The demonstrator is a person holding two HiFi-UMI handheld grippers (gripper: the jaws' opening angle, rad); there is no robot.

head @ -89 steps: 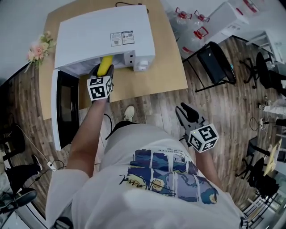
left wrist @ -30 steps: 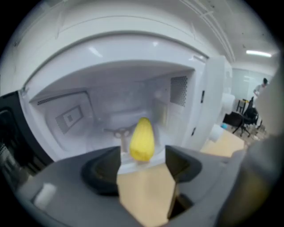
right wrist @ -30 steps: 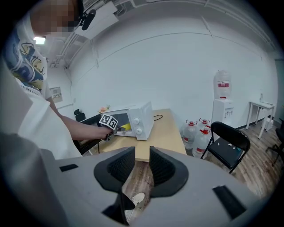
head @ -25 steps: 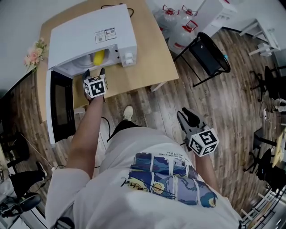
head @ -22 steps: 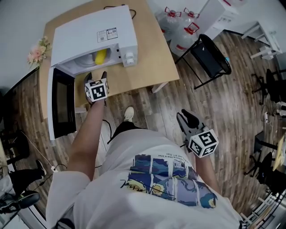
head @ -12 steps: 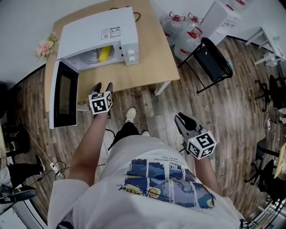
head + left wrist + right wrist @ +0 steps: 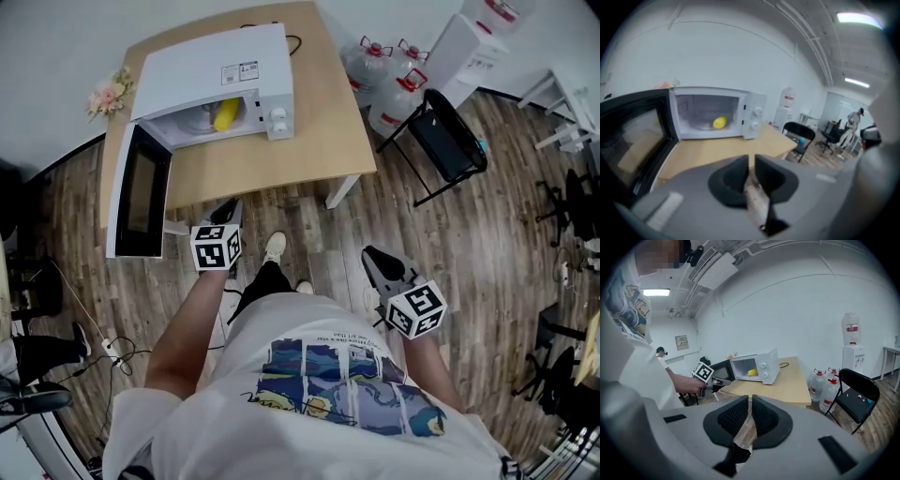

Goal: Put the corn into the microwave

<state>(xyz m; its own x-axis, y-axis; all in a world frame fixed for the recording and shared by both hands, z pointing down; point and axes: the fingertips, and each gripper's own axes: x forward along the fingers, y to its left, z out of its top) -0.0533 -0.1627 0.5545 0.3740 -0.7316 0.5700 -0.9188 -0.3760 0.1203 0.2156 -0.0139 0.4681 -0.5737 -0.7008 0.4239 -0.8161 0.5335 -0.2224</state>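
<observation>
Lying inside the microwave on the desk, its door swung wide, the corn sits well apart from the left gripper and right gripper, whose jaws have just been closing, nearly together on nothing.

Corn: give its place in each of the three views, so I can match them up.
Head view: corn upper left, inside the open microwave.
Left gripper view: corn left of centre, inside the microwave.
Right gripper view: corn a small yellow spot near centre, inside the microwave.
Shared landmark: the microwave's two knobs, just right of the corn in every view.
</observation>
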